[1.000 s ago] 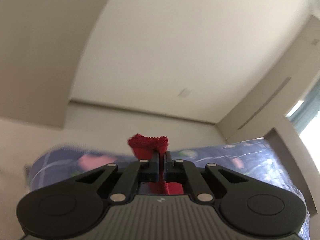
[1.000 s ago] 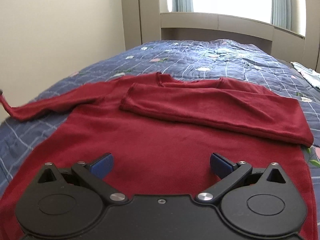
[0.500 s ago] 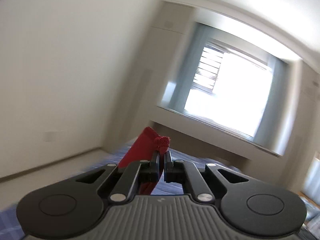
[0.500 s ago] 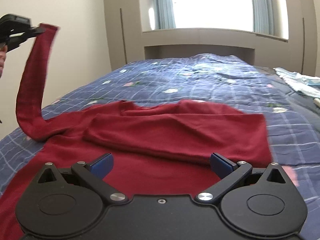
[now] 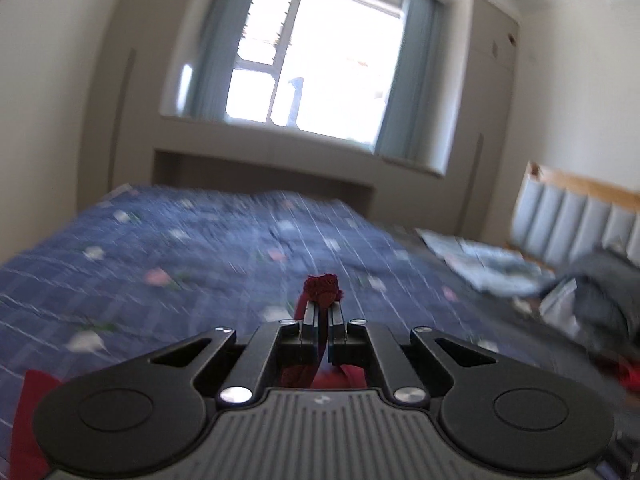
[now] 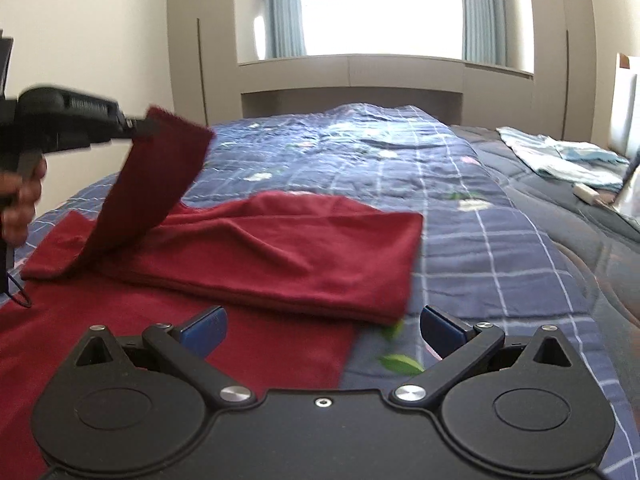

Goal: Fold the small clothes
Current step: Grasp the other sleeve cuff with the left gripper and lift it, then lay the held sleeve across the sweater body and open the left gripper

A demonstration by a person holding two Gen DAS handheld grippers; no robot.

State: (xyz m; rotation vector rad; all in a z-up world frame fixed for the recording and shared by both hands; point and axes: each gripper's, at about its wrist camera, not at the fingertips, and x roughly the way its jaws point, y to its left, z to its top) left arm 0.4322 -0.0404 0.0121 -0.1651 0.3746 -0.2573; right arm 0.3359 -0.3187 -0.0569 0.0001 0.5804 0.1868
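Lying flat on the blue quilted bed (image 6: 500,240), the red long-sleeved top (image 6: 280,248) has one sleeve already folded across its chest, long axis running side to side. Its other sleeve (image 6: 152,176) rises from the left shoulder up to the left gripper (image 6: 138,126), whose jaws are clamped together on the cuff (image 5: 322,288). That cuff hangs above and to the left of the body, so laying the sleeve over looks like a sweep to the right and down, a job for the left hand alone. Low over the hem, the right gripper (image 6: 322,326) stands with jaws apart, holding nothing. Pale folded clothes (image 6: 560,156) lie well apart, far right.
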